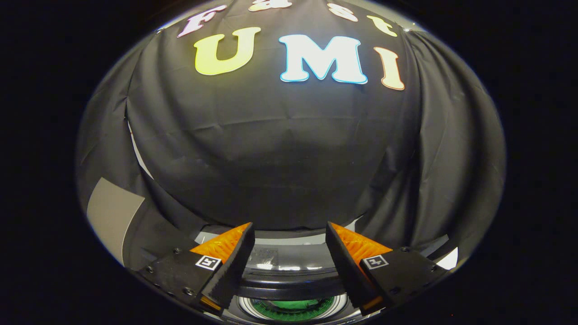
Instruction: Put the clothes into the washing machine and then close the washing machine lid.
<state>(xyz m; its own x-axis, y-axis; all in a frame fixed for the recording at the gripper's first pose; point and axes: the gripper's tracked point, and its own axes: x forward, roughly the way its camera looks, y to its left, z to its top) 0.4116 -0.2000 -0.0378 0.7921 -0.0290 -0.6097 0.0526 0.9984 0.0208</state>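
gripper (289, 266): fingers spread wide, holding nothing | washing machine (289, 259): just below and between the fingers, lid raised | clothes (293, 305): green, inside the washing machine's drum

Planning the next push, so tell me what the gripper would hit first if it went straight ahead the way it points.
Probably the black cloth wall beyond the open gripper, though depth is unclear. The washing machine, with green clothing inside its drum, sits lower, under the line between the fingers.
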